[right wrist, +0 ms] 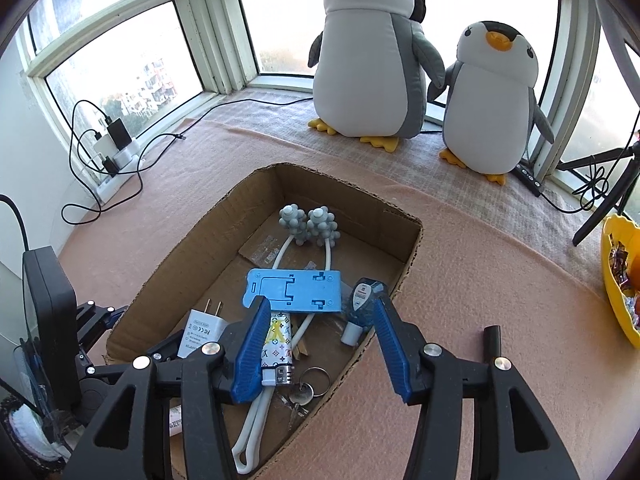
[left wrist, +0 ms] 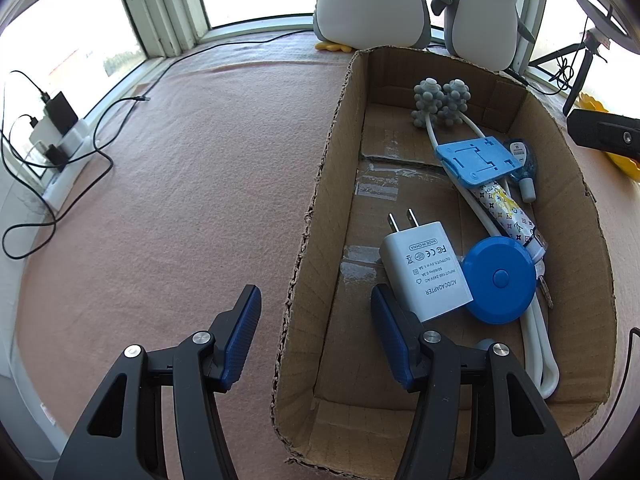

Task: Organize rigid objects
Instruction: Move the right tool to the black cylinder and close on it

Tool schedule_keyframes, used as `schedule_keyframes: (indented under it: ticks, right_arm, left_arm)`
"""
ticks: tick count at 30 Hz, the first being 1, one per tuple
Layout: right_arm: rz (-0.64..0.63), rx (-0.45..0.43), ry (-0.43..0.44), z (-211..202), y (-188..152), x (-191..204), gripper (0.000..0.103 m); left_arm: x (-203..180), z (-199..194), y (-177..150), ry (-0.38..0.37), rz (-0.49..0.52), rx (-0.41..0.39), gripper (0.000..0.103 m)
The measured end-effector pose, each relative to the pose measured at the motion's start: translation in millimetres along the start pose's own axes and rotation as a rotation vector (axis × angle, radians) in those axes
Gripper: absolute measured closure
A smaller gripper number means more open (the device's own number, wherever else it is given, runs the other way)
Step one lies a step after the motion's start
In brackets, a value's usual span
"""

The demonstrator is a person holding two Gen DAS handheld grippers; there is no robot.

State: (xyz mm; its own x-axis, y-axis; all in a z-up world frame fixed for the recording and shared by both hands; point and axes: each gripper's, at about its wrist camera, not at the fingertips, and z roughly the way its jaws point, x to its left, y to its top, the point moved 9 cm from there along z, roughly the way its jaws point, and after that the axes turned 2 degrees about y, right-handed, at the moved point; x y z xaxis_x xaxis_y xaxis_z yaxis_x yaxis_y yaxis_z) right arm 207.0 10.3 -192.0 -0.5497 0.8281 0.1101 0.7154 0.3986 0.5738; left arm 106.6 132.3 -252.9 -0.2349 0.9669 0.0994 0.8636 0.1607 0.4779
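A cardboard box [left wrist: 332, 152] [right wrist: 408, 256] on the pink blanket holds a white AC adapter [left wrist: 424, 272] [right wrist: 202, 330], a round blue tape measure [left wrist: 500, 280], a blue phone stand [left wrist: 476, 158] [right wrist: 294, 290], a patterned lighter [left wrist: 508, 212] [right wrist: 276, 344], a small blue bottle [left wrist: 524, 168] [right wrist: 362, 304], a white massager with grey knobbed balls [left wrist: 438, 106] [right wrist: 308, 226] and keys [right wrist: 306, 390]. My left gripper [left wrist: 316, 300] is open and empty, straddling the box's left wall. My right gripper [right wrist: 320, 316] is open and empty above the box's near right part.
Two plush penguins [right wrist: 372, 60] [right wrist: 492, 104] stand at the window behind the box. A power strip with chargers and cables [left wrist: 60, 136] [right wrist: 116, 148] lies at the left. A yellow bowl [right wrist: 620, 280] and a tripod [right wrist: 608, 192] are at the right.
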Motion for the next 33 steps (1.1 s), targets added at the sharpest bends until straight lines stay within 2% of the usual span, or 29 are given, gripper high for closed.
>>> schedule_keyframes:
  ticks: [10,15,23,33]
  right_arm:
    - [0.035,-0.02,-0.101,-24,-6,-56,0.053]
    - [0.069,0.006,-0.165,-27,-17,-94,0.054]
    - [0.16,0.101,-0.157,-10,-42,-142,0.054]
    - [0.129,0.18,-0.153,11,-51,-148,0.054]
  left_arm:
    - [0,0,0,0.0,0.0,0.0,0.045]
    - [0,0,0,0.0,0.0,0.0,0.045]
    - [0,0,0,0.0,0.0,0.0,0.045]
    - [1,0,0,0.0,-0.001,0.0,0.045]
